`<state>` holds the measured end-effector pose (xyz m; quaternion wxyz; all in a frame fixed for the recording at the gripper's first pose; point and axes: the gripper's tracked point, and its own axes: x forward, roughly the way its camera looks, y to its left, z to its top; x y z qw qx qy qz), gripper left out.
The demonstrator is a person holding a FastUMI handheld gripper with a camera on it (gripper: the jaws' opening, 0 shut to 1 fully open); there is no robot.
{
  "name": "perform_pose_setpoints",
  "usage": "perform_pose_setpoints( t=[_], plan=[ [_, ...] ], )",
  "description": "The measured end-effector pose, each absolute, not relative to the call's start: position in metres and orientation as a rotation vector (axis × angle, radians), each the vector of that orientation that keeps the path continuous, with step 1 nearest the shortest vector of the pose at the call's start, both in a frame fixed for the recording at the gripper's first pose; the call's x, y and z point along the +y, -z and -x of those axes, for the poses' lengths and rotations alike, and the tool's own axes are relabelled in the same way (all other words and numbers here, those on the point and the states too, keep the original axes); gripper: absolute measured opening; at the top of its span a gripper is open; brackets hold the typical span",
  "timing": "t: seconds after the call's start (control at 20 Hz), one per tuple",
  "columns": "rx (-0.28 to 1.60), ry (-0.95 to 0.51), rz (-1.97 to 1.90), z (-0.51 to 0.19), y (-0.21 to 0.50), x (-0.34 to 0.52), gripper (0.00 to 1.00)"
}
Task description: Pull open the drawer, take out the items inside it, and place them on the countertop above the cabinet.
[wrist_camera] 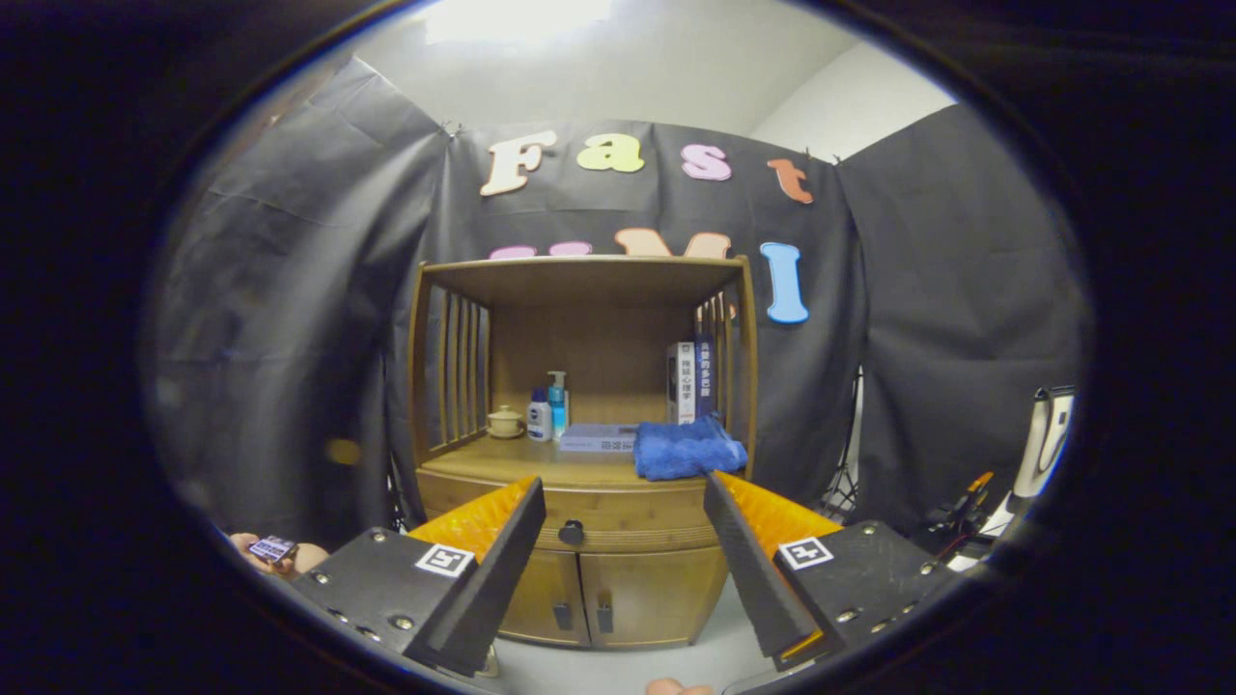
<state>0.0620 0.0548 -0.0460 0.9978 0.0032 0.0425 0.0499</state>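
Tongs (625, 536) are seen spread wide, with nothing held between the fingers (497, 550). Both fingers are pointed at the cabinet (579, 454) and are well short of it; no contact is made.

Drawer (579, 516) is found shut, set across the cabinet front directly under the countertop (502, 461). Its dark knob (571, 532) is seen at the drawer's middle, framed in the gap between the fingers and beyond them. The contents cannot be seen while the front is closed. Two lower doors (599, 594) are noted beneath the drawer, also shut.

On the countertop, a small lidded pot (505, 422) and two bottles (547, 413) are stood towards the rear left corner. A flat box (599, 438) is laid near the middle, a folded blue towel (688, 448) at the front right edge, slightly overhanging, and books (692, 381) are stood upright at the rear right. The front left portion is left bare, and is judged the likeliest landing place for removed items.

The wide opening and centred aim are judged to be preparation for closing on the knob. The task is judged not yet begun: the knob must be reached, gripped and drawn straight outward. A slip off the small round knob is noted as the main risk.
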Motion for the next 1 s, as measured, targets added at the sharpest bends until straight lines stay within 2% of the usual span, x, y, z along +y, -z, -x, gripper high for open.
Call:
perform_pose_setpoints(
  t=[0.55, 0.75, 1.0],
  plan=[
    [0.163, -0.113, -0.066, -0.16, 0.115, 0.084, 0.99],
    [0.231, -0.073, -0.022, -0.201, 0.162, 0.086, 0.99],
    [0.37, -0.12, 0.026, -0.241, 0.231, 0.116, 0.99]
  ],
)
